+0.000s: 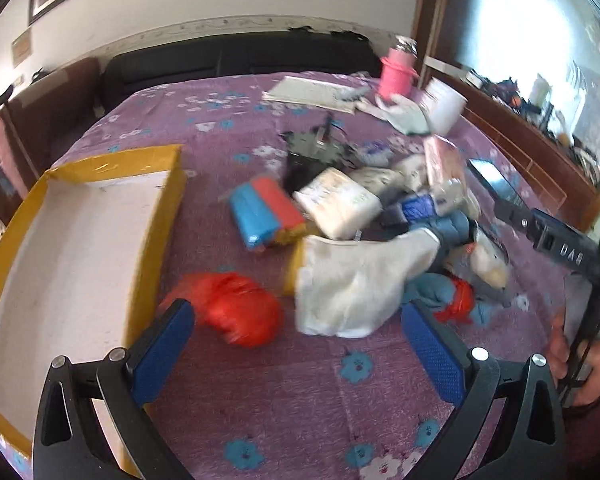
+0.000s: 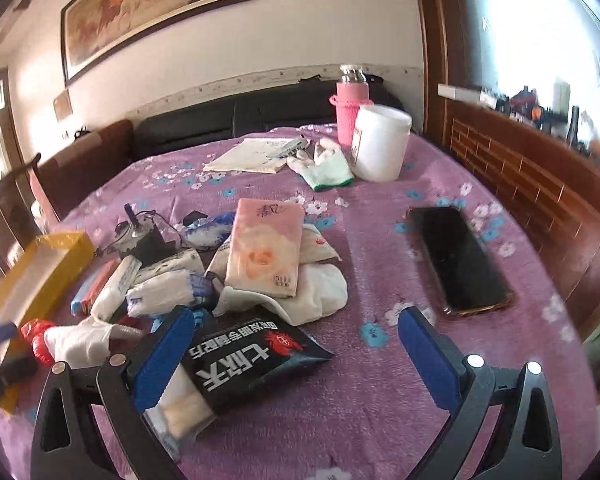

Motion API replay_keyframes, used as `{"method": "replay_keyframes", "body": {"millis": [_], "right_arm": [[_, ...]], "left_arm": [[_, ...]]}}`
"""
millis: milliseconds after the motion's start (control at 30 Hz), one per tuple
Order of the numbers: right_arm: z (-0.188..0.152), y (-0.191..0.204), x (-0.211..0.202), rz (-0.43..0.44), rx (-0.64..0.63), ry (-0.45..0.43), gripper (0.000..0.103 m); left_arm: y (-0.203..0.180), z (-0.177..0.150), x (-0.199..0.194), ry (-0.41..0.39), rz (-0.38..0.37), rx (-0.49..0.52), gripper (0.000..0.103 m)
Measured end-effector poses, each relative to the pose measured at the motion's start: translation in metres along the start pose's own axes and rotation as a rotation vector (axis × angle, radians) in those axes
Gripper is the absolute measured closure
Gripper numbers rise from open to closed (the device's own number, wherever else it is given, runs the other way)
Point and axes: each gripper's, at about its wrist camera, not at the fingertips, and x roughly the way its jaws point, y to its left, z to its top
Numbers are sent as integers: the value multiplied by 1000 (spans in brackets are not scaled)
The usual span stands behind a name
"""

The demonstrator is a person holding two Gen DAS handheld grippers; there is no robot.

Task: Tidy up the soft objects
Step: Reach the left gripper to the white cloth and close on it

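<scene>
Left wrist: left tongs (image 1: 296, 334) spread, empty | right tongs (image 2: 296, 340) spread, empty

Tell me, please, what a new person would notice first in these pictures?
First, the jumbled pile of soft packets and cloths in the middle of the purple flowered bedspread. Next, the open yellow box to its left and the red bundle just ahead of the open left gripper. A black phone lies apart on the right.

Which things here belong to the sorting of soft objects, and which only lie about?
For the job: yellow box, red plastic bag, white cloth pouch, pink tissue pack, black snack packet.
Lying about: phone, pink bottle, white jar, papers.
</scene>
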Motion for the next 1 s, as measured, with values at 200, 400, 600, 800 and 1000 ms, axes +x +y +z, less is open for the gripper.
{"method": "replay_keyframes", "body": {"millis": [200, 400, 600, 800, 1000], "right_arm": [[-3, -15, -1, 90, 117, -26, 1], [-5, -15, 0, 103, 115, -23, 1], [-5, -20, 3, 113, 137, -13, 1], [-6, -24, 6, 133, 163, 0, 1], [-5, -25, 1, 135, 165, -18, 1]], "left_arm": [[-24, 11, 24, 27, 7, 47, 0], [-38, 18, 39, 32, -7, 131, 1], [-43, 20, 45, 51, -45, 149, 21], [-46, 17, 46, 50, -52, 157, 31], [-32, 16, 42, 65, -99, 112, 70]]}}
